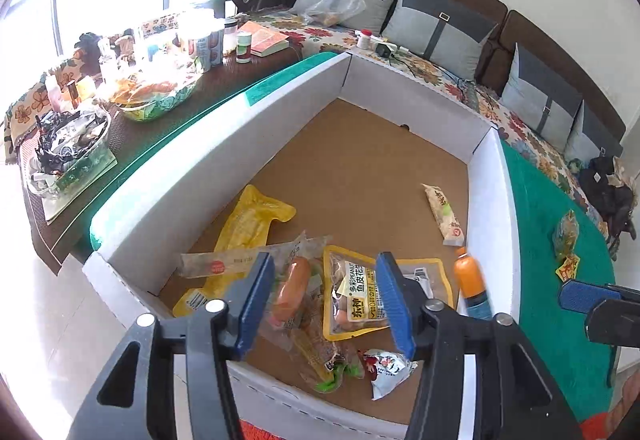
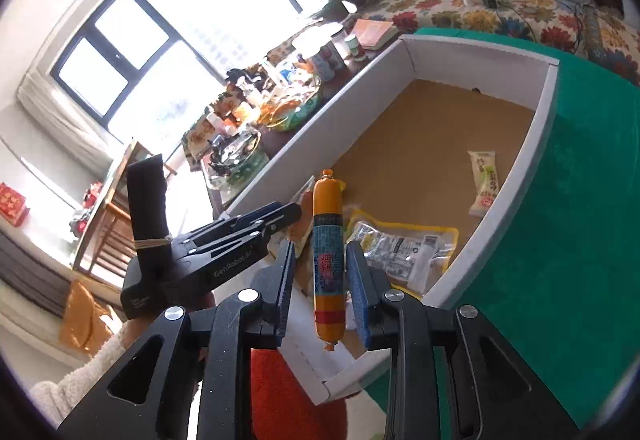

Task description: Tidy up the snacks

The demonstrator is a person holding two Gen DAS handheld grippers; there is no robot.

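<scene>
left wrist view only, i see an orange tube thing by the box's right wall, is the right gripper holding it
Observer: Not gripped. In the right wrist view the sausage stick stands upright between the right gripper's open fingers, with a clear gap on its left side.
Operator: what does the whole thing look like, i only get the orange top
Observer: It is a long orange stick with a blue printed label around the middle, a red band near the bottom and pinched ends.
Operator: is it inside the box
Observer: Its lower end shows in front of the near white wall of the box; whether it clears the rim I cannot tell.
</scene>
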